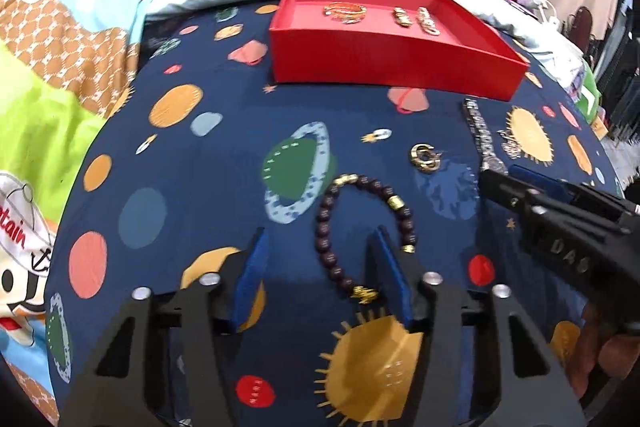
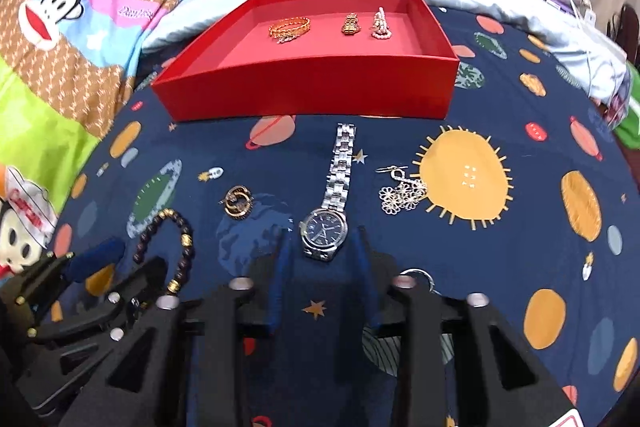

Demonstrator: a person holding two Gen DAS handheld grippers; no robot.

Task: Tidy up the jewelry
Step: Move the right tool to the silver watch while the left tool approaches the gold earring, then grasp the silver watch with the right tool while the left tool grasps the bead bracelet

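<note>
A dark bead bracelet (image 1: 326, 227) with gold beads lies on the space-print cloth. My left gripper (image 1: 320, 247) stands over it, one finger (image 1: 252, 267) outside the loop and the other inside; no pad presses on it. A silver watch (image 2: 324, 231) lies with its band pointing toward the red box (image 2: 304, 95). My right gripper (image 2: 322, 233) straddles the watch case with thin strips of cloth showing on both sides. Gold earrings (image 2: 238, 202) lie between the two grippers. The box holds a gold bangle (image 2: 290, 27) and two small pieces (image 2: 350, 24).
A silver flower-link chain (image 2: 402, 193) lies right of the watch on a yellow sun print. A small silver ring (image 2: 418, 277) peeks from behind my right gripper's finger. Pillows and cartoon-print bedding ring the cloth at the left and back.
</note>
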